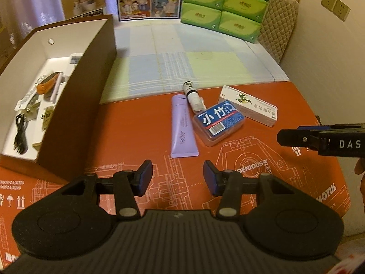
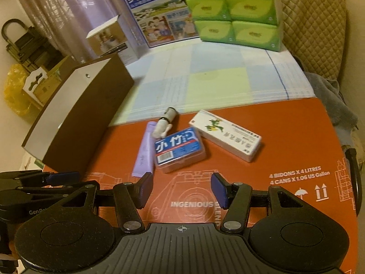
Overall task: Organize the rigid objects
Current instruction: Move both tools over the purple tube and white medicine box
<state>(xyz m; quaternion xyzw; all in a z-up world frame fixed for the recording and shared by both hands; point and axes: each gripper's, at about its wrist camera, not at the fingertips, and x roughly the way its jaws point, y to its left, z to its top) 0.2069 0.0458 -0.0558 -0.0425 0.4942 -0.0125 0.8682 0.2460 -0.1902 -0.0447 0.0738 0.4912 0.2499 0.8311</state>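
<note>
Between picks: both the left gripper (image 1: pixel 177 178) and right gripper (image 2: pixel 181 189) hover empty, jaws apart, short of the blue-labelled case (image 1: pixel 218 122). Next up, probably grabbing it for the brown box (image 1: pixel 75 105) left of it.

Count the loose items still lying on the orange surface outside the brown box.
4. Purple tube nearest the brown box; small white bottle against the tube's far end; clear blue-labelled case right of the tube; white carton farthest right. Nothing seems hidden.

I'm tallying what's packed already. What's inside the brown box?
In the brown box: an orange item, a black cable, a white carton and small packets. The near wall hides the rest.
</note>
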